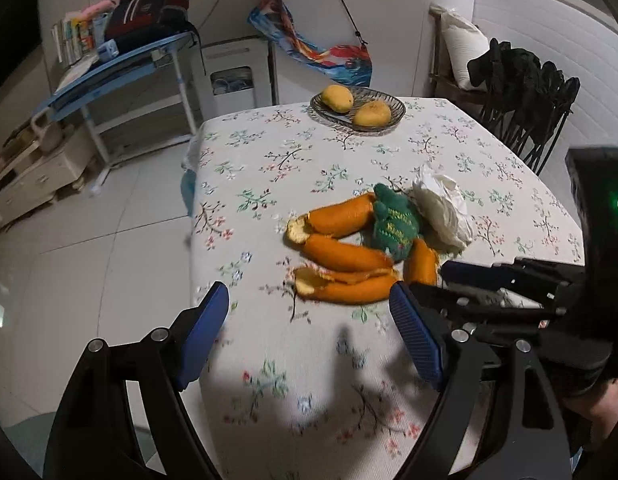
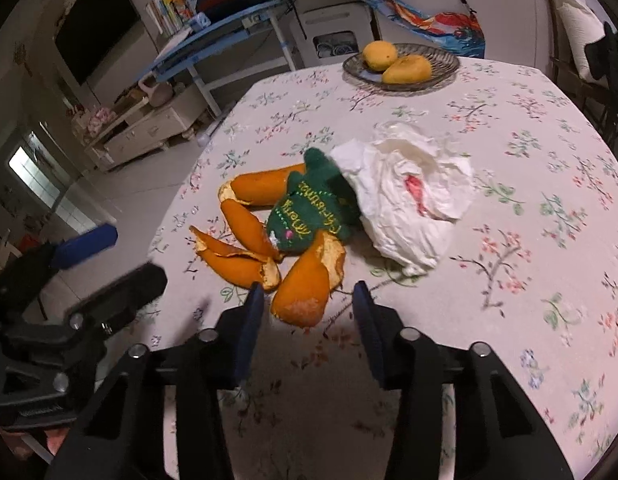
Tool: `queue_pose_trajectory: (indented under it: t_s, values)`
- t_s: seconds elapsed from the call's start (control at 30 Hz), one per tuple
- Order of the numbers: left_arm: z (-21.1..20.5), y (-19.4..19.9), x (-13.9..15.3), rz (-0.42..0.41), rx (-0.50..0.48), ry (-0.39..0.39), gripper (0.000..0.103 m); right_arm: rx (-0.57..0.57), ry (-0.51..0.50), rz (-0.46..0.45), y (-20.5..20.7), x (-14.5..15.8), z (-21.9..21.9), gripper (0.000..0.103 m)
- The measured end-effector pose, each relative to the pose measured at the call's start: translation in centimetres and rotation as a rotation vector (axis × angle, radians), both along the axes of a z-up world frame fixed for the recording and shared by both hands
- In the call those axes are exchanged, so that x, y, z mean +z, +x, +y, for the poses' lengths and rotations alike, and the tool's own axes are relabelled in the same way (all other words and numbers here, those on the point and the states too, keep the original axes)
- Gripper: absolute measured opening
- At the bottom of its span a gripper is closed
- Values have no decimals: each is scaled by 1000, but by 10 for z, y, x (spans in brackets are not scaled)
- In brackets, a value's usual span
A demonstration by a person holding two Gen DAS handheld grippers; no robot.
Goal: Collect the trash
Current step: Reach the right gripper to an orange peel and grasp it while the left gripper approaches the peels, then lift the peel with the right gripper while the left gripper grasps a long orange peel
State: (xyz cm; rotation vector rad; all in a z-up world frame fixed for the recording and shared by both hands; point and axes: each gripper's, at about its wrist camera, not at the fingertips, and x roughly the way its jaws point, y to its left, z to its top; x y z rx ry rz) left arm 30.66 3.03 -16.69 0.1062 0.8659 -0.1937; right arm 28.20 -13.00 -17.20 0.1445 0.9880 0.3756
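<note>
Orange peel strips [image 1: 341,256] [image 2: 249,240] lie on the floral tablecloth, with a small green knitted item [image 1: 395,224] [image 2: 313,208] on top and a crumpled white tissue [image 1: 441,208] [image 2: 405,200] with a red stain beside it. My left gripper [image 1: 309,304] is open and empty, just short of the peel. My right gripper [image 2: 309,300] is open, its blue pads either side of the nearest peel piece [image 2: 309,288], not closed on it. Each gripper shows at the edge of the other's view: the right one [image 1: 509,276], the left one [image 2: 109,256].
A wire basket [image 1: 393,103] [image 2: 445,74] holding two mangoes stands at the table's far edge. The table's left edge [image 1: 195,208] drops to a tiled floor. A blue desk [image 1: 121,68] and a dark chair [image 1: 525,92] stand beyond.
</note>
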Motion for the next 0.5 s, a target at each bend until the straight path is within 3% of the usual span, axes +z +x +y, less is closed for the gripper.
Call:
queue_pose_trajectory:
  t_s: [0.13,0.5]
  values:
    - [0,11,-8,11,-22,-13,79,30,-27,-6,0,0,-5,28]
    - [-26,35,-30,39,-165,-1,79,88,-39,73,-29,3,-65,25]
